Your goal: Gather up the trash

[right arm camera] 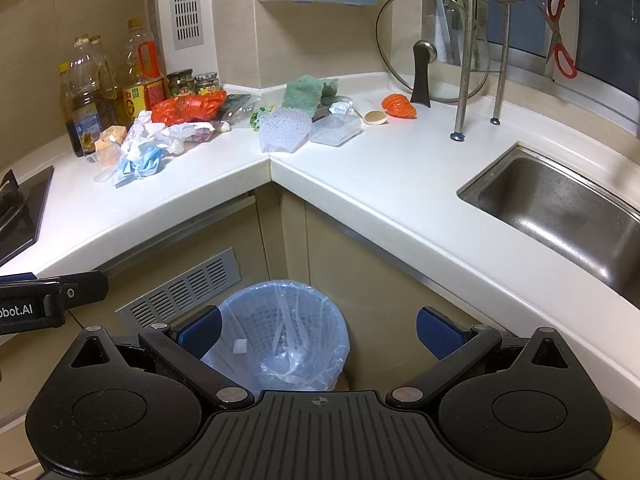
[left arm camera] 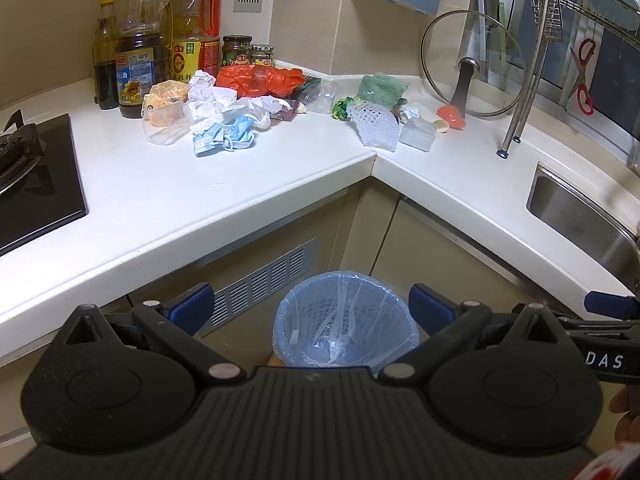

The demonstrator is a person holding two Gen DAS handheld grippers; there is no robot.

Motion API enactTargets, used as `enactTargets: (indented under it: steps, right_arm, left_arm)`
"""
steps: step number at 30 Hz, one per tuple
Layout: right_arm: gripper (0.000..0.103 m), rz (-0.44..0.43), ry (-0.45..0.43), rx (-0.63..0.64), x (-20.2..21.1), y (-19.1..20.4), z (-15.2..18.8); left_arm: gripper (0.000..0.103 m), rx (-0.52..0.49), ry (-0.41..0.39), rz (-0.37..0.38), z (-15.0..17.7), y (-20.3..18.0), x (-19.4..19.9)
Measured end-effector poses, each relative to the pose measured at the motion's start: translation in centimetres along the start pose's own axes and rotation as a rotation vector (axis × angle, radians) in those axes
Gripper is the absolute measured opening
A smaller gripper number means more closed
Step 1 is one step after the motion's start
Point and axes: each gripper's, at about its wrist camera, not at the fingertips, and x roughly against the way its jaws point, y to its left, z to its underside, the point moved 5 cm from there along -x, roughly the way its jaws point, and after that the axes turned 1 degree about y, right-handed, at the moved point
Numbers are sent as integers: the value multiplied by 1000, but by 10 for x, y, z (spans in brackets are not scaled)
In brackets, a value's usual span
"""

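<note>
Hovering above the floor of a corner kitchen, the left gripper (left arm camera: 310, 306) and right gripper (right arm camera: 318, 330) are held side by side with fingers spread wide and nothing between them. A bin (left arm camera: 346, 320) lined with a blue bag is seen below, in front of the corner cabinet. The trash is piled on the white countertop (left arm camera: 160, 196) well beyond both grippers: a red plastic bag (left arm camera: 260, 80), crumpled white paper (left arm camera: 208, 94), blue face masks (left arm camera: 224, 136), a clear cup (left arm camera: 166, 124) and white foam netting (left arm camera: 374, 124). A steel sink (right arm camera: 560, 208) is set to the right.
</note>
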Motion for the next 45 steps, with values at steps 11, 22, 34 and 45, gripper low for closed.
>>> enactTargets:
  steps: [11, 22, 34, 45]
  right_arm:
    - [103, 7, 3, -7, 0, 2, 0]
    - [103, 46, -16, -26, 1, 22, -18]
    - [103, 62, -43, -38, -13, 37, -37]
    - [103, -126, -160, 100, -90, 8, -110]
  left_arm:
    - [102, 1, 1, 9, 1, 1, -2]
    - [102, -3, -29, 52, -20, 29, -1]
    - [103, 51, -50, 121, -50, 52, -17]
    - [103, 224, -112, 32, -100, 39, -86]
